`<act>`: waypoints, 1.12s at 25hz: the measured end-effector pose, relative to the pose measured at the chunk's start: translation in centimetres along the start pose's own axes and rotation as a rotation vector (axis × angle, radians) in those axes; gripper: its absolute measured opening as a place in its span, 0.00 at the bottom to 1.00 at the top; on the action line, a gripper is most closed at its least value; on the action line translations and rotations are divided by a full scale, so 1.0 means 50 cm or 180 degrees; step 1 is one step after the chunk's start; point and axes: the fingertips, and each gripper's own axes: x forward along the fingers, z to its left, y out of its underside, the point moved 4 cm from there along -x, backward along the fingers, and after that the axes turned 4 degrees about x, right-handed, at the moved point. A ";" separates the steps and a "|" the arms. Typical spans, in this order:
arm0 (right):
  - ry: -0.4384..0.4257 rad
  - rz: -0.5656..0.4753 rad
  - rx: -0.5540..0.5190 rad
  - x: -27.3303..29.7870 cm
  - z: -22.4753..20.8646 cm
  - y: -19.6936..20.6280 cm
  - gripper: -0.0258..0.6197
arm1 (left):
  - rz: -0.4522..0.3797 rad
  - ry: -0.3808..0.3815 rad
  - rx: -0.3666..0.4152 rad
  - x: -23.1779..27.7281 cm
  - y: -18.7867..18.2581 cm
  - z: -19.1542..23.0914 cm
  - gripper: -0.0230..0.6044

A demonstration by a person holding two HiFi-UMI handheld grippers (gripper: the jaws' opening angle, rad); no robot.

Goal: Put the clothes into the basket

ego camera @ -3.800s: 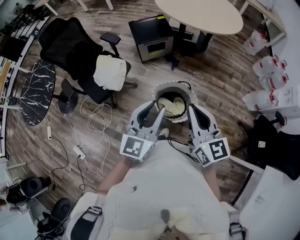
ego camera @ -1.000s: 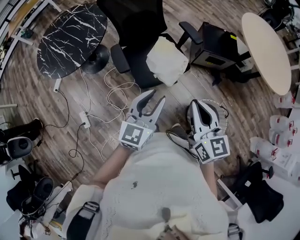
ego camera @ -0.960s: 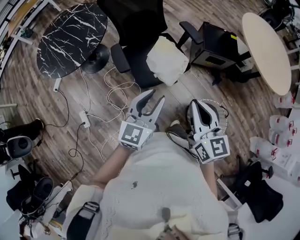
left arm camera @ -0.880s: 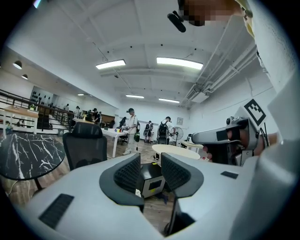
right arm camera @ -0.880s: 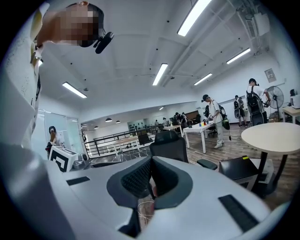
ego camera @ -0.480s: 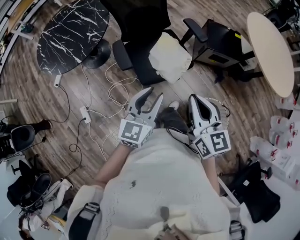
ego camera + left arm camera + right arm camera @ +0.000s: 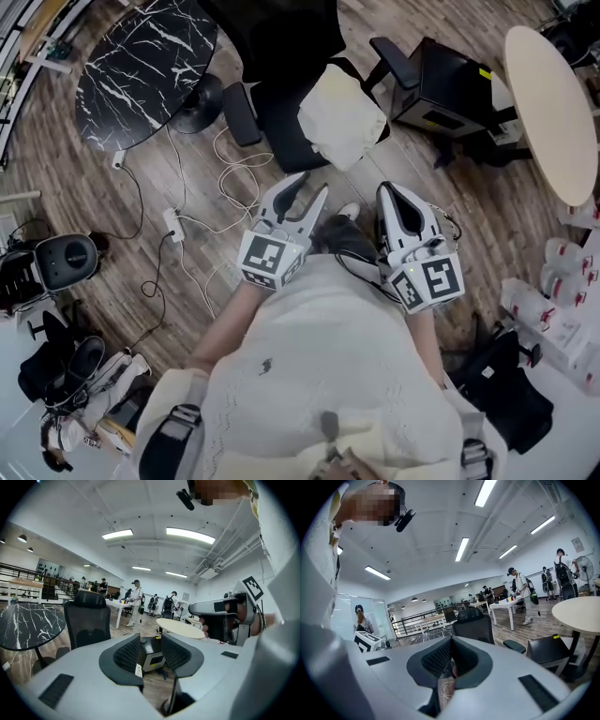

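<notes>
Wood-floored office: head view alone shows cream clothing (image 7: 339, 117) on chair (image 7: 272, 117); left gripper (image 7: 310, 187) jaws spread empty, right gripper (image 7: 387, 188) jaws together.

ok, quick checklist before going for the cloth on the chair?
1. Left hand-held gripper ready: ok. Its jaws stand apart with nothing between them.
2. Right hand-held gripper ready: not ok. Its jaws are together and hold nothing, so it would need to open first.
3. Target in sight: ok. The cream cloth lies bunched on the seat of the black chair, ahead of both grippers.
4. Contact with the cloth: not ok. Both grippers are short of it.
5. Floor hazards: not ok. Loose cables lie beside the left gripper.
6. Basket position: cannot tell. It is not clearly in view.
</notes>
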 end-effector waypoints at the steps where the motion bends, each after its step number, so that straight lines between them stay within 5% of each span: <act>1: -0.0005 -0.0004 0.0007 0.003 -0.017 -0.006 0.05 | 0.0022 -0.0002 -0.0009 0.018 0.000 -0.002 0.28; 19: 0.0120 -0.0116 0.0036 -0.044 -0.341 -0.088 0.05 | 0.0488 0.0054 0.0091 0.342 0.068 -0.097 0.28; 28: 0.0358 -0.0126 0.0184 -0.067 -0.430 -0.082 0.05 | 0.0799 0.0111 0.0206 0.437 0.120 -0.082 0.28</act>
